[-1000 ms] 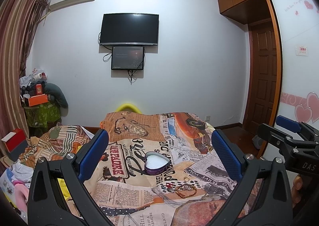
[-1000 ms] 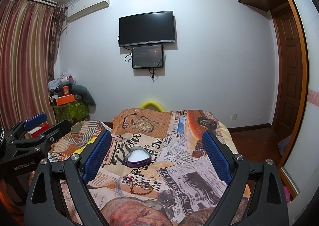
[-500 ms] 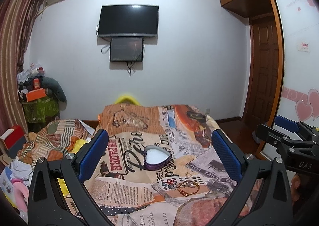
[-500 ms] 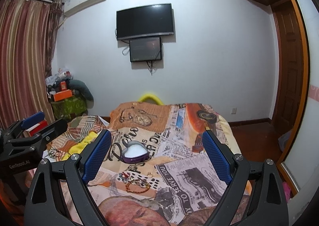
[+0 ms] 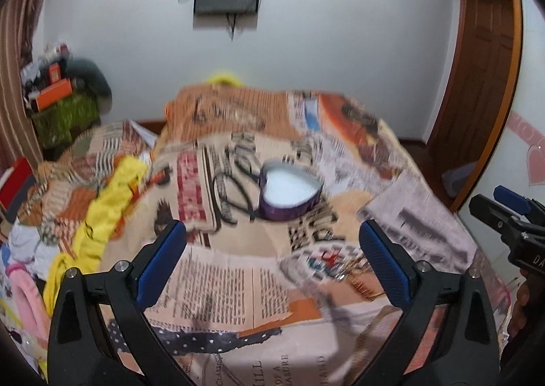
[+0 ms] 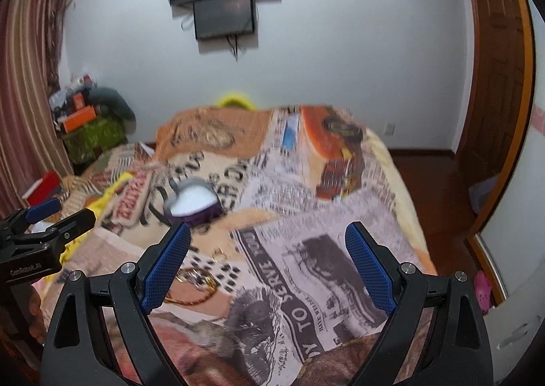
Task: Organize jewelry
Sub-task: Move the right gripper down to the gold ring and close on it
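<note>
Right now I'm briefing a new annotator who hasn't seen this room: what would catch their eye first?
The purple heart-shaped box with a white lining lies open mid-bed on the newspaper-print bedspread. Nearer the camera lies a tangle of gold chains and small jewelry pieces, beside the right gripper's left finger. Both it and the left gripper hang wide open and empty above the bedspread.

A heart box is seen at 12 o'clock on the bedspread, jewelry at 3 o'clock beside the wide-spread left gripper.
</note>
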